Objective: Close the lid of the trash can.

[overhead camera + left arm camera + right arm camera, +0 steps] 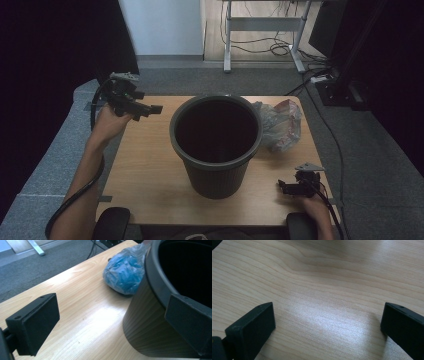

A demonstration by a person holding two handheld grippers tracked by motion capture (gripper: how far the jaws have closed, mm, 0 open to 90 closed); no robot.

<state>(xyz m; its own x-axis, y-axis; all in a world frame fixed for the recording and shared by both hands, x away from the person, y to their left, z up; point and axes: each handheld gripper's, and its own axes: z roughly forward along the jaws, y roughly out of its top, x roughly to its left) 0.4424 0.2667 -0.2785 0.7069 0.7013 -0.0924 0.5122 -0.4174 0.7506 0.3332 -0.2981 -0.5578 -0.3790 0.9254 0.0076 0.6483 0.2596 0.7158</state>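
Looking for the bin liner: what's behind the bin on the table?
A crumpled plastic bag lies behind the bin, against its far right side. The bin's wall hides part of the bag, and the bin's inside is too dark to see.

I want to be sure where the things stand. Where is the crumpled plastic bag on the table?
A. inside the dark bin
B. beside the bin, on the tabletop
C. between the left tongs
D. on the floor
B: the plastic bag lies on the wooden table right next to the dark bin, outside its rim.
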